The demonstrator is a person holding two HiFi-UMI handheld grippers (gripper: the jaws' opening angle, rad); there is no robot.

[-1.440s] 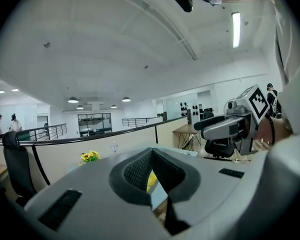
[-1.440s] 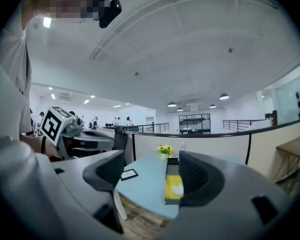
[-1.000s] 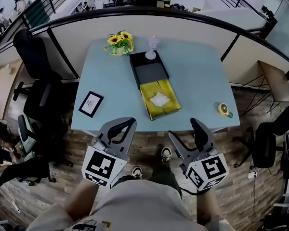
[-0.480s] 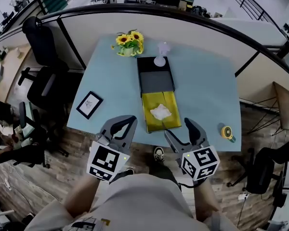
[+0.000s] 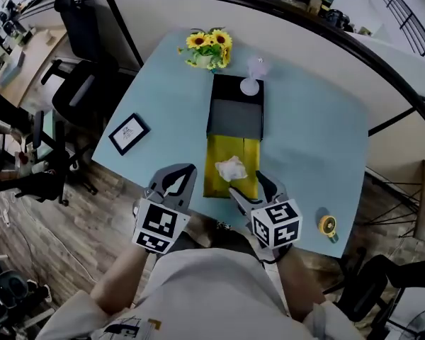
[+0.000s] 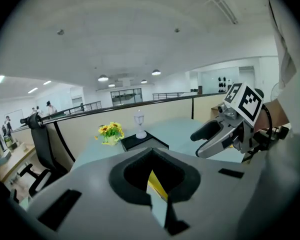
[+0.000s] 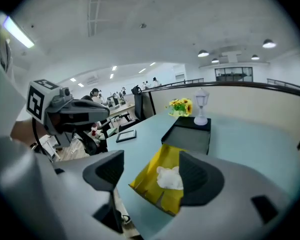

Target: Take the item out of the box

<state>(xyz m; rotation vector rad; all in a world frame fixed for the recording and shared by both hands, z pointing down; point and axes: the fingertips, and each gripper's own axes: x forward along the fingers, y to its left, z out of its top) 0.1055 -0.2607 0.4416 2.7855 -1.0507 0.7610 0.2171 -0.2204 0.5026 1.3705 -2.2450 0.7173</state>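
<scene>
An open yellow box (image 5: 219, 163) lies at the near edge of the light blue table (image 5: 304, 140), with a crumpled white item (image 5: 231, 168) inside it. My right gripper (image 5: 248, 184) hovers just short of the box's near end, open and empty. In the right gripper view the box (image 7: 149, 180) and the white item (image 7: 170, 178) show between the spread jaws. My left gripper (image 5: 186, 170) is shut on nothing, to the left of the box at the table's near edge. A yellow sliver of the box (image 6: 155, 184) shows through its closed jaws.
A black tray (image 5: 236, 112) lies behind the yellow box, with a white goblet-shaped lamp (image 5: 253, 86) on its far end. Sunflowers (image 5: 209, 48) stand at the back, a framed picture (image 5: 129, 133) at the left, a yellow tape measure (image 5: 328, 227) at the right corner. Office chairs (image 5: 85, 98) stand left.
Both grippers have moved forward to the table's near edge. The right gripper has come up to the yellow box's near end. The box and the item have not moved.
</scene>
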